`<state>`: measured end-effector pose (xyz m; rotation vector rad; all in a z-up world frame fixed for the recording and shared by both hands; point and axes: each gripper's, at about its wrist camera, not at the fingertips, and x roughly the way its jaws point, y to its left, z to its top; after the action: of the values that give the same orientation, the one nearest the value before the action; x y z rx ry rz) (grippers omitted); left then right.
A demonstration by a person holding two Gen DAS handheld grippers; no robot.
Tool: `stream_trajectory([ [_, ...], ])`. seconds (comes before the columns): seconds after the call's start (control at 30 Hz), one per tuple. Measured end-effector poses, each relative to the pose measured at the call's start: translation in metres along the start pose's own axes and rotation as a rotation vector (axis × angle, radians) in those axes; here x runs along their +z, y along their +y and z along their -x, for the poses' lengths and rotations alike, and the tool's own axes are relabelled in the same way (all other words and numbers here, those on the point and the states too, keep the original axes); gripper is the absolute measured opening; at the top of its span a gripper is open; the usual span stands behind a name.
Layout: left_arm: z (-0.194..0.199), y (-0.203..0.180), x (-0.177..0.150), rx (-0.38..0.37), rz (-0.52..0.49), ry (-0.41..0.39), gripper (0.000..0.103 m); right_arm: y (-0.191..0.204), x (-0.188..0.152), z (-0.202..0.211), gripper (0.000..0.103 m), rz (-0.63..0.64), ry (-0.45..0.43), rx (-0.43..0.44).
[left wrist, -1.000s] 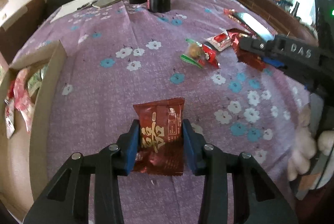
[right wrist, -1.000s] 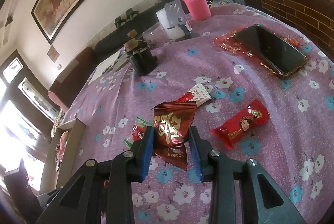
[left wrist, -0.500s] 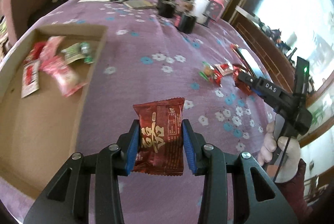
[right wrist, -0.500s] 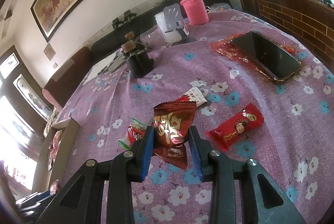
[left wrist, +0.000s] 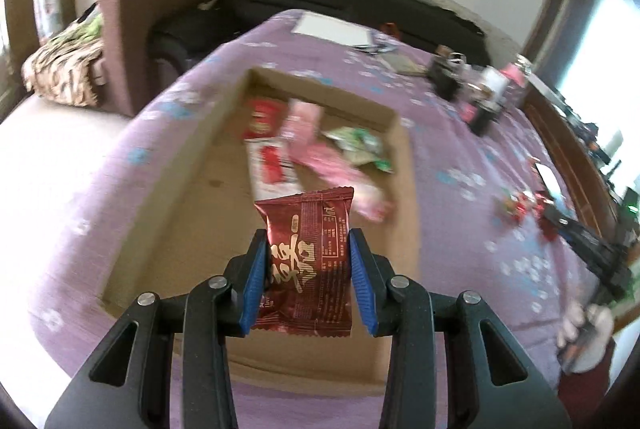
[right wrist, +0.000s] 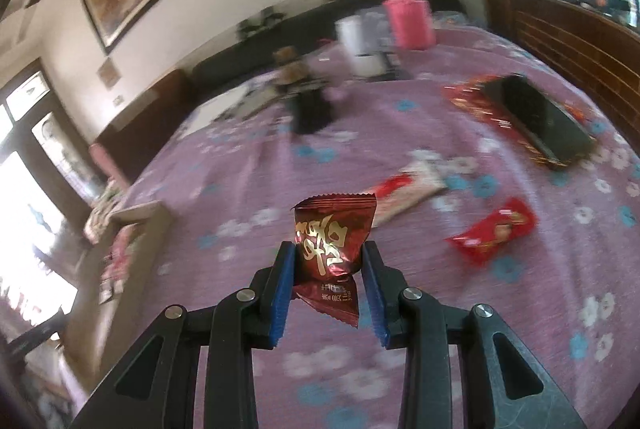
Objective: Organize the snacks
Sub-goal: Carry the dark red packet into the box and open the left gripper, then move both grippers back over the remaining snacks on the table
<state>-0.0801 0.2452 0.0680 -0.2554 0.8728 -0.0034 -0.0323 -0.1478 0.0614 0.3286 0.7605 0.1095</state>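
My left gripper (left wrist: 308, 283) is shut on a dark red snack packet (left wrist: 310, 261) with gold lettering, held in the air over the near part of a shallow cardboard box (left wrist: 404, 165). Several red, pink and green snacks (left wrist: 308, 141) lie at the box's far end. My right gripper (right wrist: 328, 289) is shut on a second dark red packet (right wrist: 332, 237), above the purple flowered tablecloth (right wrist: 248, 189). A bright red snack (right wrist: 494, 231) and a red-and-white packet (right wrist: 408, 191) lie on the cloth to its right. The box's corner (right wrist: 136, 213) shows at the left of the right wrist view.
A black phone (right wrist: 540, 121) rests on red wrappers at the right. Dark jars (right wrist: 310, 101), a white cup (right wrist: 360, 45) and a pink bottle (right wrist: 408, 17) stand at the far end. A hand with the other gripper (left wrist: 588, 253) is at the right in the left wrist view.
My left gripper has swung left with its packet, from the open cloth to over the cardboard box. My right gripper has shifted a little with its packet, away from the loose snacks.
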Motion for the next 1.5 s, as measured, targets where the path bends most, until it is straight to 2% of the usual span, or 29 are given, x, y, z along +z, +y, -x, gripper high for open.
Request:
stream_trajectory([
  [0.13,-0.020,0.028,0.011,0.015,0.061,0.051,0.037,0.049,0.003,-0.002,0.034,0.062,0.039,0.102],
  [0.37,-0.045,0.035,0.025,0.038,0.059,0.106,0.037,0.141,-0.006,-0.025,0.034,0.174,0.151,0.269],
  [0.57,-0.067,0.044,0.045,0.071,0.062,0.136,0.037,0.217,-0.030,-0.054,0.034,0.305,0.248,0.342],
  [0.7,-0.078,0.047,0.049,0.093,0.059,0.152,0.037,0.253,-0.052,-0.077,0.034,0.389,0.309,0.340],
  [0.87,-0.085,0.049,0.051,0.102,0.054,0.168,0.039,0.273,-0.071,-0.103,0.034,0.437,0.360,0.316],
  [0.97,-0.081,0.052,0.052,0.084,0.072,0.165,0.040,0.281,-0.077,-0.111,0.034,0.456,0.364,0.290],
  [1.03,-0.076,0.057,0.053,0.060,0.094,0.159,0.045,0.284,-0.078,-0.109,0.037,0.477,0.341,0.277],
  [1.1,-0.070,0.059,0.054,0.040,0.110,0.147,0.046,0.285,-0.077,-0.105,0.037,0.491,0.328,0.282],
  [1.2,-0.052,0.061,0.054,0.023,0.128,0.110,0.046,0.284,-0.074,-0.098,0.042,0.495,0.306,0.282],
  [1.4,-0.017,0.049,0.051,-0.029,0.135,0.046,0.048,0.269,-0.065,-0.075,0.045,0.464,0.254,0.298],
  [1.5,-0.001,0.036,0.045,-0.075,0.142,0.019,0.053,0.253,-0.062,-0.056,0.052,0.441,0.207,0.300],
])
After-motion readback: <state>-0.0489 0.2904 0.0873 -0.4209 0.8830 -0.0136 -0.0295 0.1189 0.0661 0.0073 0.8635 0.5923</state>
